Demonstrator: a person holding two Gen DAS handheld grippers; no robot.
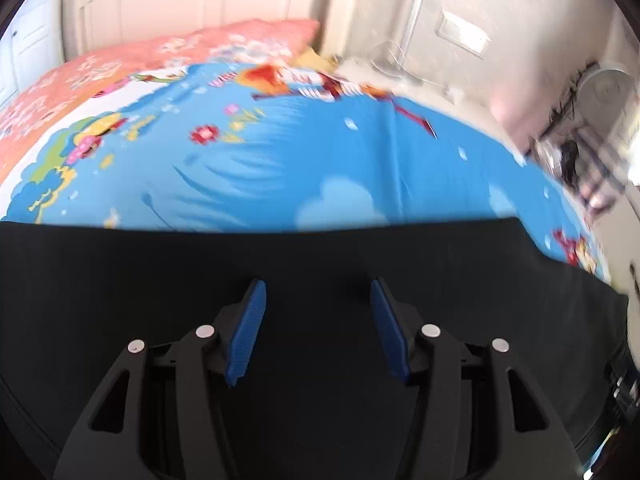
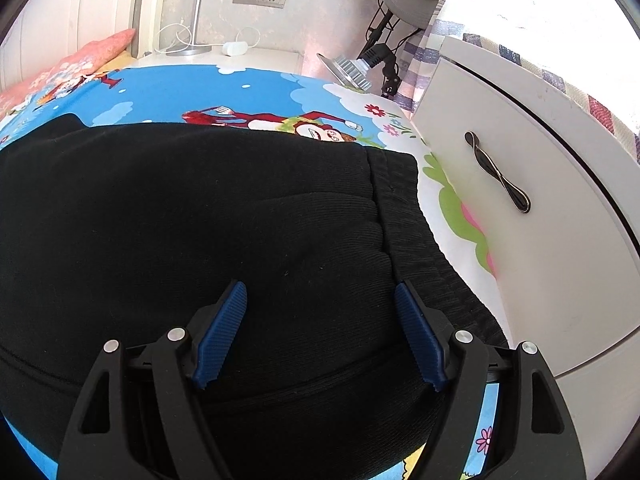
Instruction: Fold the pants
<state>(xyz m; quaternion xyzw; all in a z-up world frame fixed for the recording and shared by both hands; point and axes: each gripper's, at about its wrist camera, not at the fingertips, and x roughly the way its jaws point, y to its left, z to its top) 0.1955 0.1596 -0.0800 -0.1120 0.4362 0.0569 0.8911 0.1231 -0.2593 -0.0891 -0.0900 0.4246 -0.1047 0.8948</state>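
In the left wrist view, the left gripper (image 1: pixel 318 292) is seen with its jaws parted and nothing between the blue pads (image 1: pixel 248 328); only flat black cloth lies beneath them. The pants (image 1: pixel 200 264) fill the lower half of this view, and their far edge runs straight across the blue cartoon sheet (image 1: pixel 280 168) of the bed. A pink pillow (image 1: pixel 160 52) lies beyond the pants, at the head of the bed. The view is blurred, so it cannot be told whether the pads touch the cloth. For the fold to be made well, an edge of the pants should be taken cleanly through all its layers, not a pinch of the top layer alone.

In the right wrist view, the right gripper (image 2: pixel 320 304) is held wide apart over the pants (image 2: pixel 200 220), with no cloth caught between its pads (image 2: pixel 218 332). The ribbed waistband (image 2: pixel 404 208) lies on the side of the pants nearest the white cabinet (image 2: pixel 520 220), and the right-hand pad sits just beside it. A soft ridge is seen across the pants ahead of the gripper, so one layer is judged to lie already over another. The waistband end is best pinned or gripped here while the other end is carried, and the edges should be lined up before release. The risk is judged to be a skewed fold if the cloth is dragged across the sheet (image 2: pixel 240 88).
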